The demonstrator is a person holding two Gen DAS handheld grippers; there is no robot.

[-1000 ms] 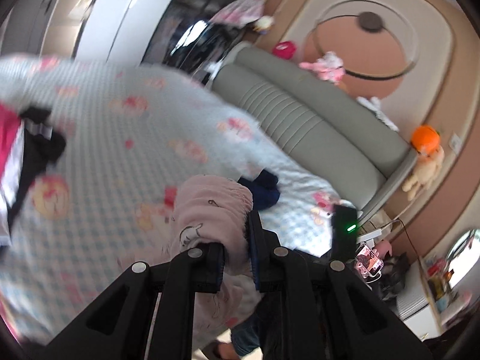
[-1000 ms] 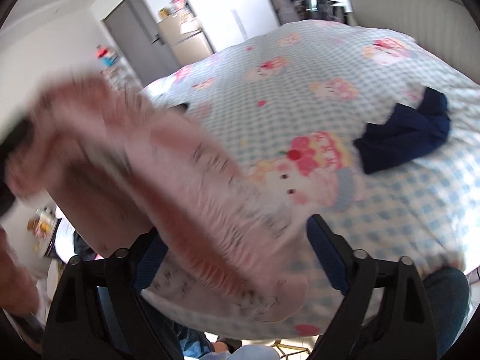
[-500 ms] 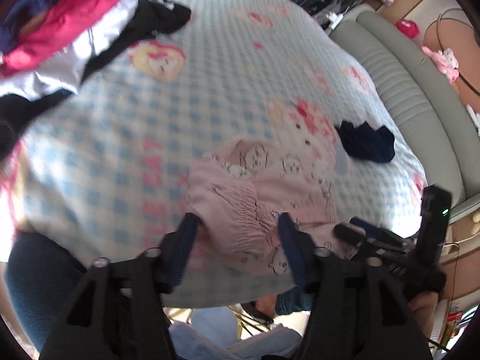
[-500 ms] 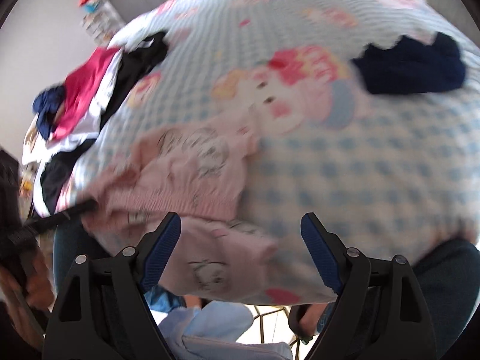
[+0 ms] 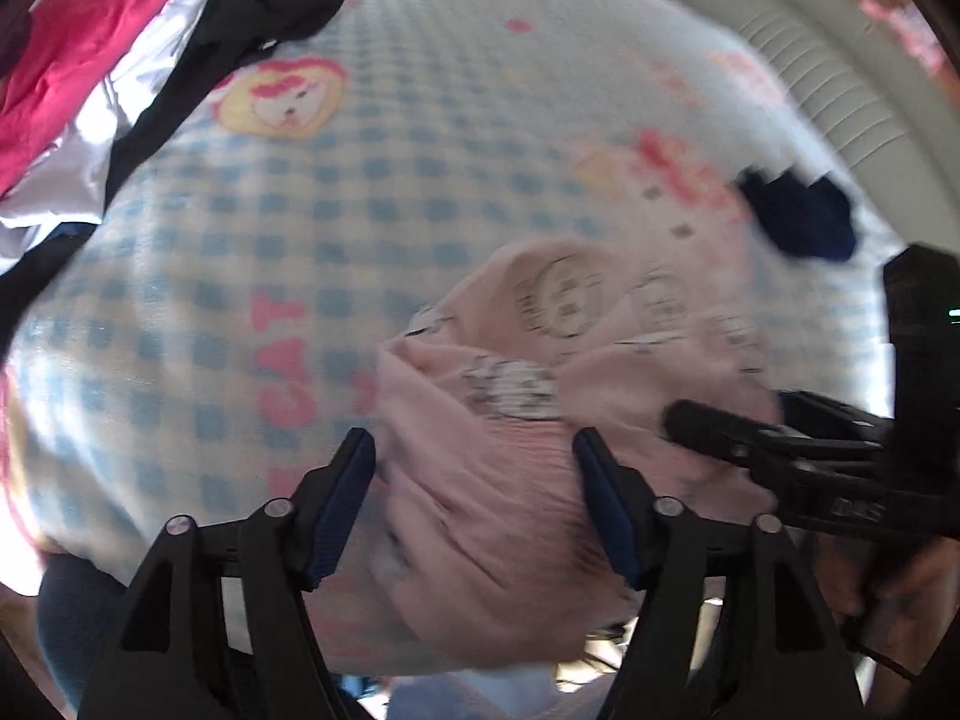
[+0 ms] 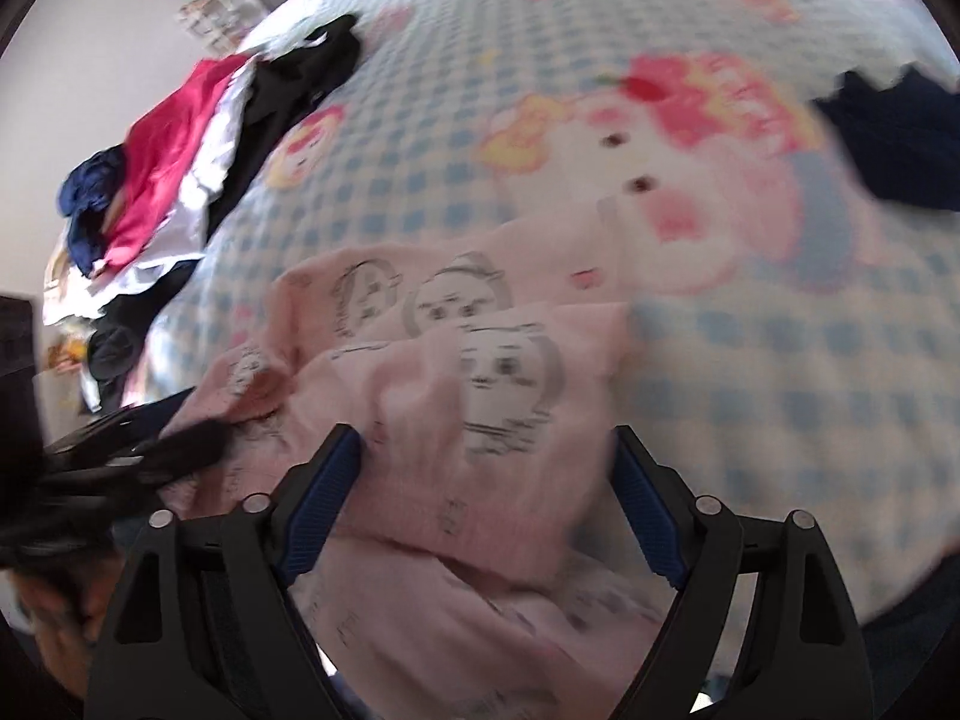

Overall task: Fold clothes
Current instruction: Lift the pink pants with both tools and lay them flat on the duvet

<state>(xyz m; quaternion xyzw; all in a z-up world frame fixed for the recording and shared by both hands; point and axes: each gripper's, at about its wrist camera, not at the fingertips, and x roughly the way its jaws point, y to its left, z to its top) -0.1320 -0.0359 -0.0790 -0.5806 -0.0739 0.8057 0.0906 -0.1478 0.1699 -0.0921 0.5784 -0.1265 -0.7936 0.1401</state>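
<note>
Between my left jaws [image 5: 474, 498] lies the pink garment [image 5: 540, 420], unclamped; they have just narrowed. My right jaws [image 6: 486, 498], also narrowing, straddle it untouched on the bed [image 6: 750, 390]. I judge smoothing comes next, before folding.

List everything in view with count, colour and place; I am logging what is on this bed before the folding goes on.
bedspread: one, blue-and-white check with pink cartoon prints, under everything.
pink garment: one, pale pink with grey cartoon faces, crumpled at the near edge.
navy garment: one, dark blue, beyond the pink garment, to the right.
clothes pile: one heap, red, white, black and navy, far left.
headboard: one, grey, padded, far right.
left tool: black with blue pads, open over the pink garment.
right tool: the same, open over the pink garment.
</note>
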